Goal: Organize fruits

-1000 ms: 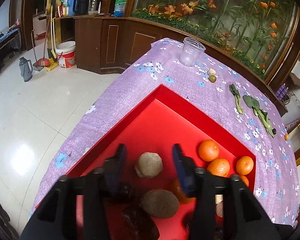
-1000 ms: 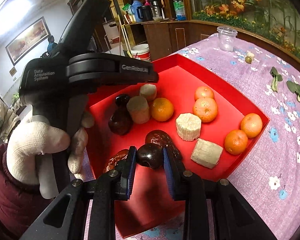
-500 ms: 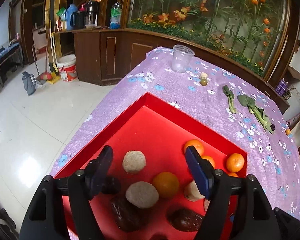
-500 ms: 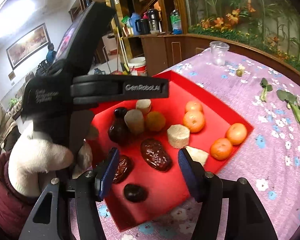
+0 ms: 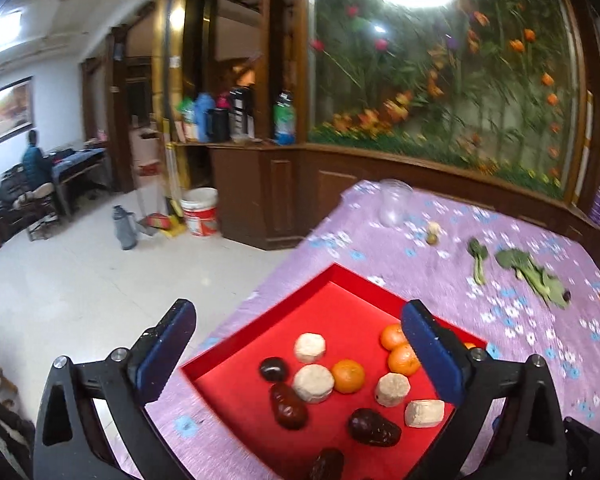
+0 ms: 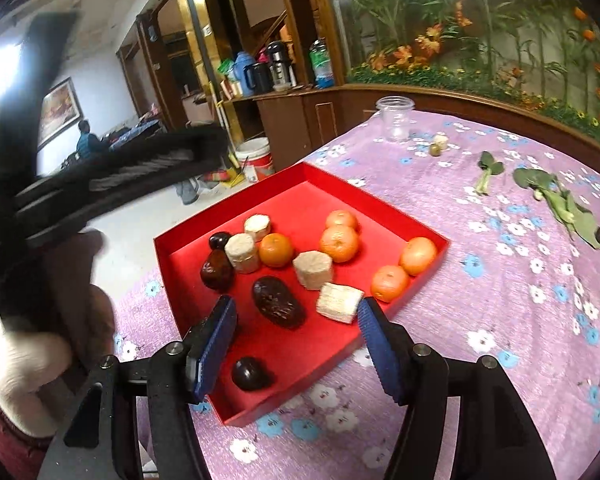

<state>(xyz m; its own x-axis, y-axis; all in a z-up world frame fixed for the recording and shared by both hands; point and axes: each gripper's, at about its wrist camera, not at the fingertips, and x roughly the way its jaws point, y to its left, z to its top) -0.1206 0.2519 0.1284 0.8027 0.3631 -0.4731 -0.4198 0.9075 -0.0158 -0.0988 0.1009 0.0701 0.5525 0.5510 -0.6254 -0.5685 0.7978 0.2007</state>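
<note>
A red tray (image 6: pixel 380 204) on the purple flowered cloth holds several oranges (image 6: pixel 339 242), beige cut chunks (image 6: pixel 312 269) and dark brown fruits (image 6: pixel 277 301). A small dark round fruit (image 6: pixel 251 373) lies alone near the tray's front corner. My right gripper (image 6: pixel 296 306) hovers over the tray's near edge; its jaws are opening with nothing pressed between them. My left gripper (image 5: pixel 296 312) hangs above the tray (image 5: pixel 340 280), its jaws opening wide and empty. Below it lie oranges (image 5: pixel 348 376), chunks (image 5: pixel 313 383) and dark fruits (image 5: pixel 374 427).
A clear plastic cup (image 6: pixel 396 124), a small olive fruit (image 6: pixel 434 149) and leafy greens (image 6: pixel 560 200) lie on the cloth beyond the tray. A gloved hand (image 6: pixel 24 364) is at the left. The table drops off left to a tiled floor with a bucket (image 5: pixel 199 212).
Both grippers have opened and pulled back and up from the tray. The right one let go of the dark round fruit, which lies in the tray. The left jaws spread away from a beige chunk.
</note>
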